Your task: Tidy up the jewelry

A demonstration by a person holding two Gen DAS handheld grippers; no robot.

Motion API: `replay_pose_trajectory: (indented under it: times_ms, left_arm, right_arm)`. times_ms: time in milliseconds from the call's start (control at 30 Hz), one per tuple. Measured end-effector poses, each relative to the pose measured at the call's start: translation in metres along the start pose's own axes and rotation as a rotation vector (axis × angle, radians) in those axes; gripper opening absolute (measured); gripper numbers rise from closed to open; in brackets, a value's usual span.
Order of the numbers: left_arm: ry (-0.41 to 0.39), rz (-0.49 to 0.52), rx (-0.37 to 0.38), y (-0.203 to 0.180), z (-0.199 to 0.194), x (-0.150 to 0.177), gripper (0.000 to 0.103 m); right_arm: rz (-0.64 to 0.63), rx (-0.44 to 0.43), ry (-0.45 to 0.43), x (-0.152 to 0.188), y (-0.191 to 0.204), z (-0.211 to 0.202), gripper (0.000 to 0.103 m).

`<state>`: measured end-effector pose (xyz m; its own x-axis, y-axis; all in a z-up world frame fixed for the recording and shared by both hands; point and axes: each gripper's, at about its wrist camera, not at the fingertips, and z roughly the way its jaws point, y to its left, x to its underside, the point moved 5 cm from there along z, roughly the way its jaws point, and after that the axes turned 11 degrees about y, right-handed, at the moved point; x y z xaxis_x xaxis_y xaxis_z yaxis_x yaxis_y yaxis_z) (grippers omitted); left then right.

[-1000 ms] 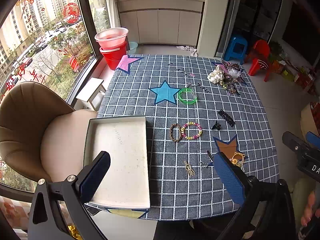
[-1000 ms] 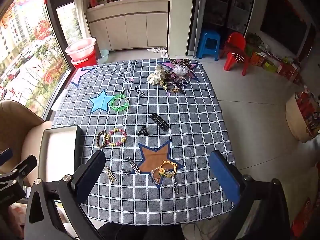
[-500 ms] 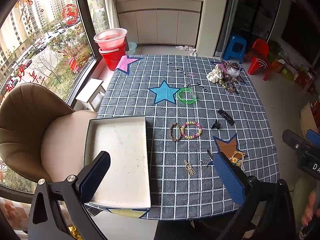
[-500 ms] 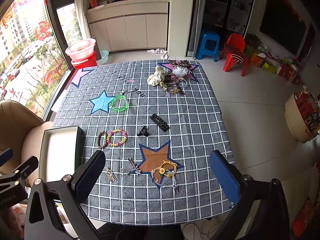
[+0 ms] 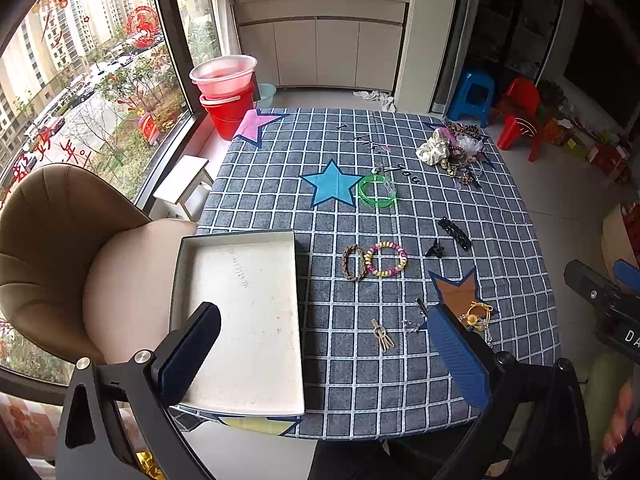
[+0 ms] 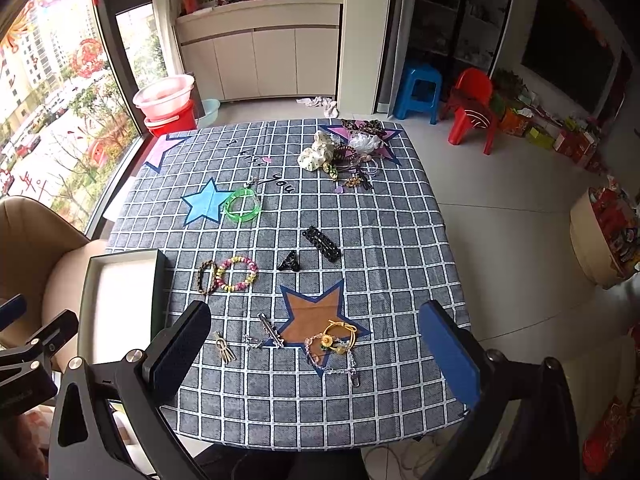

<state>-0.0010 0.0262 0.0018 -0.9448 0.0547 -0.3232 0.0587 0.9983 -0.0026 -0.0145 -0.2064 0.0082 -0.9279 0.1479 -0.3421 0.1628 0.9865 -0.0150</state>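
Observation:
Jewelry lies scattered on the checked tablecloth (image 6: 380, 248): a green bangle (image 6: 242, 205), a brown braided bracelet (image 6: 205, 277), a pastel bead bracelet (image 6: 237, 274), a black claw clip (image 6: 289, 262), a black barrette (image 6: 321, 243), a gold hair clip (image 6: 224, 348), a yellow flower tie with chains (image 6: 334, 340). An empty white box (image 5: 244, 320) sits at the table's left front. My left gripper (image 5: 320, 348) is open and empty, high above the box and table. My right gripper (image 6: 316, 350) is open and empty, high above the front edge.
A pile of scrunchies and hair ties (image 6: 348, 150) lies at the far right corner. A tan chair (image 5: 60, 264) stands left of the table. Red and pink buckets (image 5: 226, 92) stand by the window. Blue and red stools (image 6: 444, 96) stand behind the table.
Both views shift only slightly; the grippers stay open above the table. Nothing on the table has moved.

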Motion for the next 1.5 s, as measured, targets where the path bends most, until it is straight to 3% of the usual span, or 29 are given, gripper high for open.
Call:
replay_pose_trajectory:
  times_ms: [1500]
  left_arm:
    - [0.015, 0.016, -0.004, -0.010, 0.006, -0.001, 0.103]
  right_arm:
    - [0.013, 0.005, 0.006, 0.003, -0.010, 0.006, 0.103]
